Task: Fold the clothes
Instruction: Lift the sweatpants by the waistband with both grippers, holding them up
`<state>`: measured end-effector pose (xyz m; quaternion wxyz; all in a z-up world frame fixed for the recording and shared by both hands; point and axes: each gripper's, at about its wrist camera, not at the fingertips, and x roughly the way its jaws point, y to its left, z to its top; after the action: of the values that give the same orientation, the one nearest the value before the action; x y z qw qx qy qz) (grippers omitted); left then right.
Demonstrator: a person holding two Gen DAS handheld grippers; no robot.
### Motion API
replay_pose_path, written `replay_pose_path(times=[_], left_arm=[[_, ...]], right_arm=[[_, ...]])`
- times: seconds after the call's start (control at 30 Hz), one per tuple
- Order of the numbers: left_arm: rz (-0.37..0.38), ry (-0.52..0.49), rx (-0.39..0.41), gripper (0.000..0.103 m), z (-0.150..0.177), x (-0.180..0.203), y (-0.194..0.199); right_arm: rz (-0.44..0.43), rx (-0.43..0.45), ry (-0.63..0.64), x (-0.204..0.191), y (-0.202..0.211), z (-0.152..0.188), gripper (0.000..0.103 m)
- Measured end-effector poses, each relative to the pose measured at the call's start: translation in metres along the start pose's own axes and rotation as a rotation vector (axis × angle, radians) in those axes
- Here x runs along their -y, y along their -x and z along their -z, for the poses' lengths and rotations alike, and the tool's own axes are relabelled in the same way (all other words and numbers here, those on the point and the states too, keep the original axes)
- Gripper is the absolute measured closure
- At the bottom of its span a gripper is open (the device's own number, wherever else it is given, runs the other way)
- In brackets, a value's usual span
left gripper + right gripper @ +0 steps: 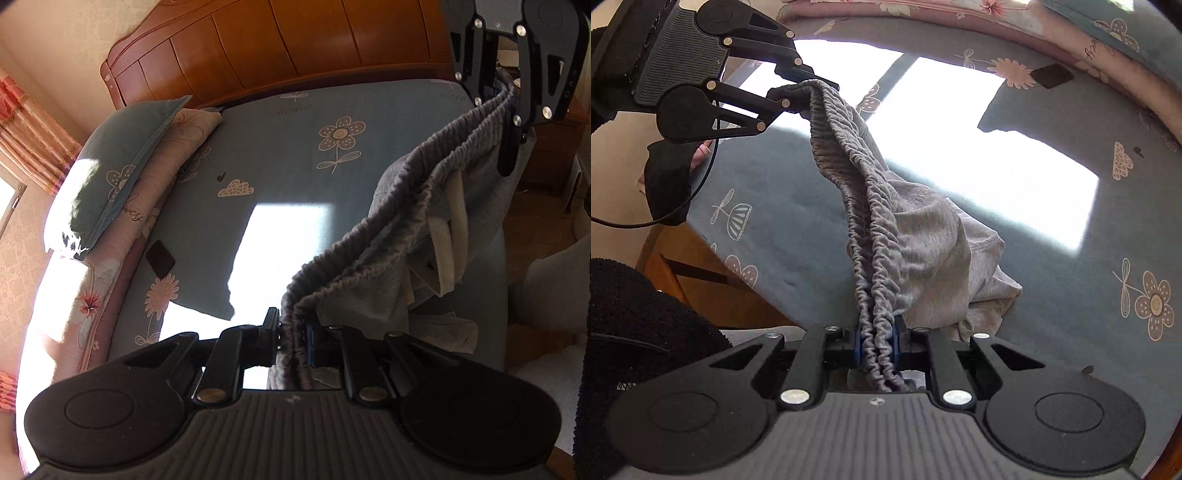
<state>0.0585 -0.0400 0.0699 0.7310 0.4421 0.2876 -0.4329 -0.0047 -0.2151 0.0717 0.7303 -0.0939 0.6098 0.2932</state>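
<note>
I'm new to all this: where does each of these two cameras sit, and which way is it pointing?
Left wrist view: sits on the left gripper, looking down along its fingers across the flowered bed towards the wooden headboard; the right gripper shows at top right.
Right wrist view: sits on the right gripper, looking steeply down at the bed; the left gripper and a dark sleeve show on the left.
Shared: the grey garment, its gathered waistband clamped at either end by the two grippers, and the sunlit patch on the bed.

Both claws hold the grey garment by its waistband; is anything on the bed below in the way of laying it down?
Nothing visible: the sheet under the grey garment is bare; a small dark patch lies off near the pillows.
</note>
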Motion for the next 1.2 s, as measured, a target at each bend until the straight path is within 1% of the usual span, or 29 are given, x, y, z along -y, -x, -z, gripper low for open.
replay_pose_path(times=[0.13, 0.3, 0.5, 0.7, 0.83, 0.9, 0.97, 1.03, 1.1, 1.2], left_arm=[[-0.039, -0.043, 0.054, 0.091, -0.005, -0.014, 0.037], [-0.130, -0.082, 0.127, 0.091, -0.019, -0.033, 0.075], [-0.237, -0.116, 0.201, 0.089, -0.037, -0.055, 0.113], [-0.323, -0.145, 0.265, 0.087, -0.060, -0.074, 0.151], [-0.373, -0.165, 0.310, 0.087, -0.081, -0.088, 0.175], [-0.394, -0.170, 0.333, 0.087, -0.091, -0.093, 0.185], [-0.415, -0.175, 0.356, 0.087, -0.101, -0.097, 0.194], [-0.421, -0.170, 0.378, 0.087, -0.109, -0.100, 0.199], [-0.419, -0.157, 0.395, 0.087, -0.114, -0.101, 0.194], [-0.344, -0.133, 0.370, 0.088, -0.112, -0.092, 0.165]], right_arm=[[0.021, -0.015, 0.039, -0.026, 0.038, -0.011, 0.086], [0.046, -0.006, 0.086, -0.058, 0.086, -0.029, 0.086], [0.038, 0.041, 0.052, -0.081, 0.144, -0.053, 0.087], [0.035, 0.102, 0.074, -0.115, 0.197, -0.072, 0.086], [0.081, 0.166, 0.143, -0.140, 0.236, -0.079, 0.086], [0.104, 0.192, 0.154, -0.147, 0.255, -0.082, 0.086], [0.146, 0.214, 0.177, -0.154, 0.270, -0.083, 0.086], [0.177, 0.235, 0.195, -0.159, 0.282, -0.082, 0.086], [0.181, 0.257, 0.196, -0.158, 0.286, -0.081, 0.086], [0.149, 0.268, 0.155, -0.144, 0.275, -0.076, 0.086]])
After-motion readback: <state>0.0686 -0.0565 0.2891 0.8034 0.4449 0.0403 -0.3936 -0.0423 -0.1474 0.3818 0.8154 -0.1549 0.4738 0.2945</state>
